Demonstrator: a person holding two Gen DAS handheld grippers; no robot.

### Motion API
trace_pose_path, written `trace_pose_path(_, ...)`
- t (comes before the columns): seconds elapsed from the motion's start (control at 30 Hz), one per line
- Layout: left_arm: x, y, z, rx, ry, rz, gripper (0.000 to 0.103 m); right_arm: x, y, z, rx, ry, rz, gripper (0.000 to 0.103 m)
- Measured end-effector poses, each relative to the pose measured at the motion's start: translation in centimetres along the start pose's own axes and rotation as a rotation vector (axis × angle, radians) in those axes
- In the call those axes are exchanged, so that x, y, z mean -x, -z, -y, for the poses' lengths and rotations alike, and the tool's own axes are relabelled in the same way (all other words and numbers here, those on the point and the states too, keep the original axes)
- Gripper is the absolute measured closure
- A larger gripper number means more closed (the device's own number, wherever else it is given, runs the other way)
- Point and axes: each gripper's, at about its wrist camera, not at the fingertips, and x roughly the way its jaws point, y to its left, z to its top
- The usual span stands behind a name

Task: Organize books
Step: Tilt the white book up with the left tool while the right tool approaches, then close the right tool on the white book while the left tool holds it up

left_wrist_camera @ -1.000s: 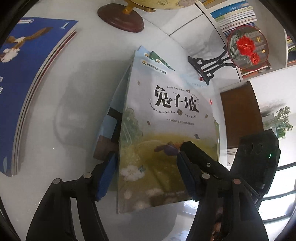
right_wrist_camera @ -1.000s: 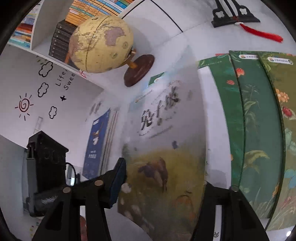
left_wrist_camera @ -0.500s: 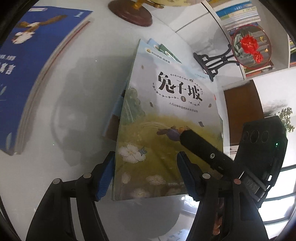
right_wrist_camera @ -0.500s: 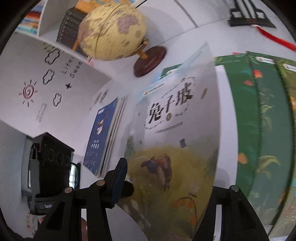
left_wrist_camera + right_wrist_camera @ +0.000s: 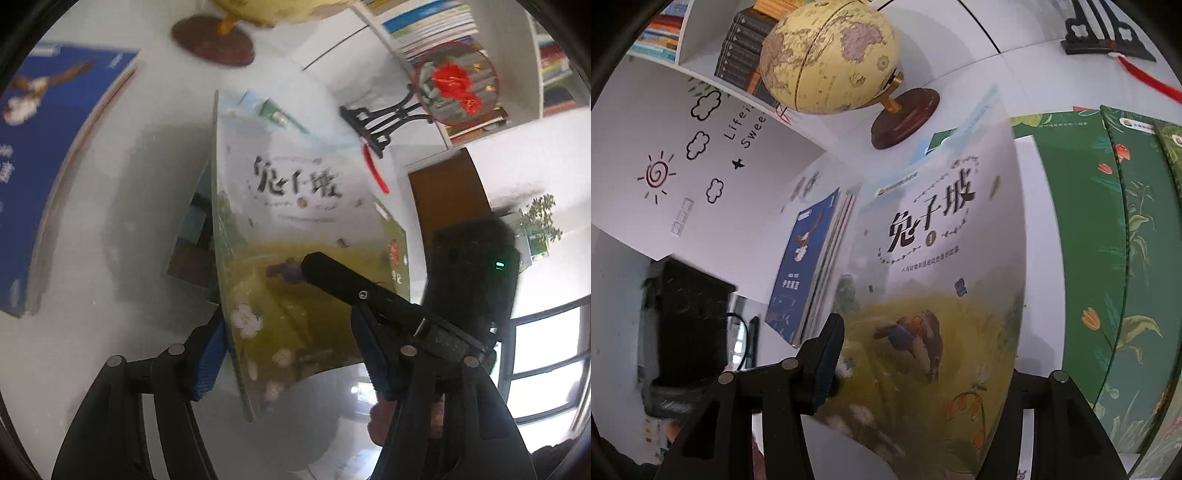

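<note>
Your right tool holds the rabbit-cover book by its lower part: 1 finger lies across the front cover and the other is hidden behind the book. Its jaws have just been opening a little, with the book between them. The book is lifted off the white tabletop and tilted, with its spine edge lowest. It hangs above another book that lies flat beneath it.

Your left tool stands about half wide around the book's bottom edge. Its jaws have just closed a touch. 1 blue pad sits against the spine side and the other is just beside the opposite corner. You cannot tell whether they press.

A stack of blue books lies well apart on the spine side. Green books lie side by side just beside the raised book on the other side. The globe and a black stand with a red tassel sit near the tabletop's far edge.
</note>
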Motion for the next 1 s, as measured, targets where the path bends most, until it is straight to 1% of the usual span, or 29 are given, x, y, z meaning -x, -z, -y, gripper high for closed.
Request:
trace_pose_path(0.03, 0.3, 0.0, 0.3, -0.018, 0.002, 0.013, 0.042, 0.1, 0.0, 0.1, -0.005, -0.006, -0.003, 0.049)
trace_pose_path(0.07, 0.4, -0.2, 0.5, -0.034, 0.008, 0.032, 0.041, 0.4, 0.0, 0.4, -0.029, -0.046, 0.005, 0.049)
trace_pose_path(0.1, 0.3, -0.4, 0.4, -0.033, 0.025, 0.038, 0.040, 0.7, 0.0, 0.5, -0.045, -0.060, 0.013, 0.049)
trace_pose_path(0.13, 0.0, -0.8, 0.1, -0.018, 0.044, 0.033, 0.040, 0.9, 0.0, 0.4, -0.047, -0.054, 0.019, 0.049)
trace_pose_path(0.2, -0.5, -1.7, -0.3, 0.009, 0.075, 0.029, 0.040, 0.8, 0.3, 0.1, -0.015, -0.015, 0.008, 0.049)
trace_pose_path(0.27, -0.7, -2.1, 0.1, -0.016, 0.071, 0.032, 0.040, 0.5, 0.6, -0.1, -0.002, 0.012, -0.005, 0.049)
trace_pose_path(0.33, -0.9, -2.2, 0.9, -0.040, 0.068, 0.031, 0.040, 0.5, 0.7, -0.4, 0.014, 0.037, 0.005, 0.049)
trace_pose_path(0.4, -0.5, -2.2, 1.6, -0.061, 0.068, 0.037, 0.040, 0.8, 0.8, -1.0, 0.049, 0.083, 0.016, 0.049)
trace_pose_path(0.5, 0.0, -2.5, 2.7, -0.088, 0.055, 0.050, 0.040, 1.2, 1.0, -2.8, 0.159, 0.170, 0.034, 0.049)
trace_pose_path(0.57, 0.4, -2.7, 3.3, -0.102, 0.051, 0.056, 0.040, 1.8, 1.1, -3.9, 0.210, 0.202, 0.055, 0.049)
trace_pose_path(0.67, 1.5, -2.6, 4.1, -0.109, 0.067, 0.074, 0.040, 3.2, 0.9, -4.6, 0.239, 0.212, 0.088, 0.049)
trace_pose_path(0.8, 3.6, -2.3, 5.6, -0.140, 0.065, 0.119, 0.040, 5.0, 0.5, -5.6, 0.255, 0.186, 0.111, 0.049)
trace_pose_path(0.9, 5.7, -2.1, 6.2, -0.155, 0.059, 0.157, 0.040, 5.8, 0.5, -7.6, 0.308, 0.205, 0.130, 0.049)
trace_pose_path(1.0, 8.8, -2.1, 6.5, -0.167, 0.058, 0.206, 0.040, 6.8, 0.5, -10.1, 0.343, 0.193, 0.158, 0.049)
